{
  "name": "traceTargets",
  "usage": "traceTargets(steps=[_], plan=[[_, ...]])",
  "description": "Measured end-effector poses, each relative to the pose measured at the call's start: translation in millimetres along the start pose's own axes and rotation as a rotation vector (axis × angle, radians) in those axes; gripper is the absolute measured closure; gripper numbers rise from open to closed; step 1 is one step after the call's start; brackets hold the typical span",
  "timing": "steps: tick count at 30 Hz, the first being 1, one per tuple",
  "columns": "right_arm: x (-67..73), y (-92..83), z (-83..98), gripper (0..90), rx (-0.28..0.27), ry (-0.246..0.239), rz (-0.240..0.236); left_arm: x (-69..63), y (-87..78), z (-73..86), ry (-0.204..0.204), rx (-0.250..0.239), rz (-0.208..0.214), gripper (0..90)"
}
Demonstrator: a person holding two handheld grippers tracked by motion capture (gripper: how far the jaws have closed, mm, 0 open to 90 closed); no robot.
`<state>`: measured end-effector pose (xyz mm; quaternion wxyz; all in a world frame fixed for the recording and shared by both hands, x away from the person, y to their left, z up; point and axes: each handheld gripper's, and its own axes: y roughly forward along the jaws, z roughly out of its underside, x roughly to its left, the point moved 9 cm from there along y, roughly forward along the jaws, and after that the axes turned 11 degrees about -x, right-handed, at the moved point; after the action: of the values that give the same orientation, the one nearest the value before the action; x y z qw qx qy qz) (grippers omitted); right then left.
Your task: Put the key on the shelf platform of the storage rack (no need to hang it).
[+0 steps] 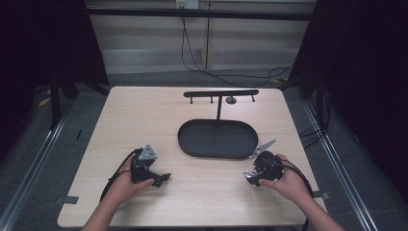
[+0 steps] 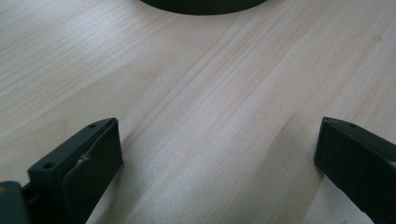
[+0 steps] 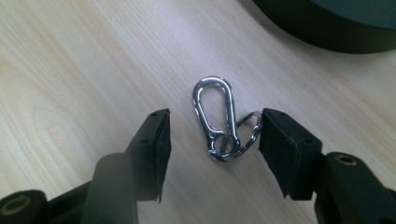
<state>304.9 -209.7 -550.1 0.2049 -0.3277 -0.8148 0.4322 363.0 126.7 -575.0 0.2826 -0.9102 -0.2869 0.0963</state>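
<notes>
Figure: two hand-held tongs over a pale wooden tabletop [image 1: 192,192], seen from above and along each pair of jaws. A silver carabiner clip [image 3: 213,114] with a small split ring [image 3: 246,133] on its narrow end lies flat on the tabletop, near the right front, just in front of the near right rim of a black oval tray [image 1: 217,138]. The right tongs [image 1: 250,175], held in the person's right hand [image 1: 288,182], are spread with the clip between the jaws; in the right gripper view the left pad stands clear of the clip, while the right pad is at or just beside the split ring, and contact cannot be told. They grasp nothing firmly. The left tongs [image 1: 163,179], in the left hand [image 1: 122,185], sit at the left front, jaws wide apart and empty above bare wood, with the tray's near edge visible at the top of the left gripper view. The tray occupies the centre; behind it rises a black T-shaped hanging rack [image 1: 220,94] with small pegs. Open wood lies between the two tongs, along the near edge, and over the left half as far as the far edge. The right hand works close to the tabletop's right edge.
</notes>
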Motion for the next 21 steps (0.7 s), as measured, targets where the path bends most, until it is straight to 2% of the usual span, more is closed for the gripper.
traceTargets(steps=[9,21], plan=[[0.0,-0.8,-8.0,47.3,0.064,-0.03,0.007,0.0,0.0,0.0,0.0,0.0,0.0,0.6],[3.3,9.9,-4.7,55.6,0.147,-0.077,0.01,-0.3,-0.1,0.1,-0.001,0.001,0.001,0.6]])
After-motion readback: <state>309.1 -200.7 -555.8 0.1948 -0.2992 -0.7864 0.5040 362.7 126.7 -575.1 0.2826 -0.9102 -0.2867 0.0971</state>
